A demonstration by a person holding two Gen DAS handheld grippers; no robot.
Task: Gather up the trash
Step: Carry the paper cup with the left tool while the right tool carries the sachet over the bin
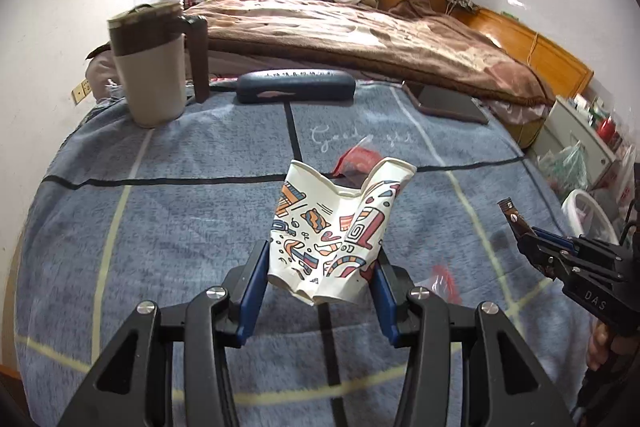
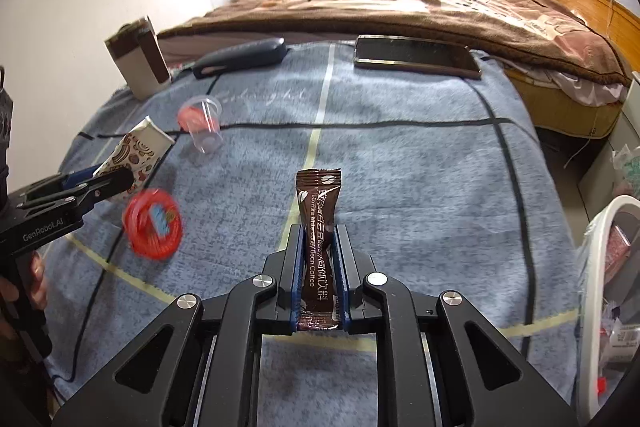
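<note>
Blue-padded fingers of the left gripper [image 1: 320, 267] clamp a crushed paper cup [image 1: 340, 227], creased and printed with bright doodles, lifted above the fuzzy grey-blue blanket [image 1: 160, 227]. Ahead of it a glossy red wrapper [image 1: 358, 163] peeks over the cup's rim. The right gripper [image 2: 319, 259] pinches a slim brown foil coffee sachet [image 2: 319, 211] upright. To its left lie a round red lid [image 2: 153, 223] and, farther ahead, a clear plastic cup [image 2: 202, 125] on its side.
</note>
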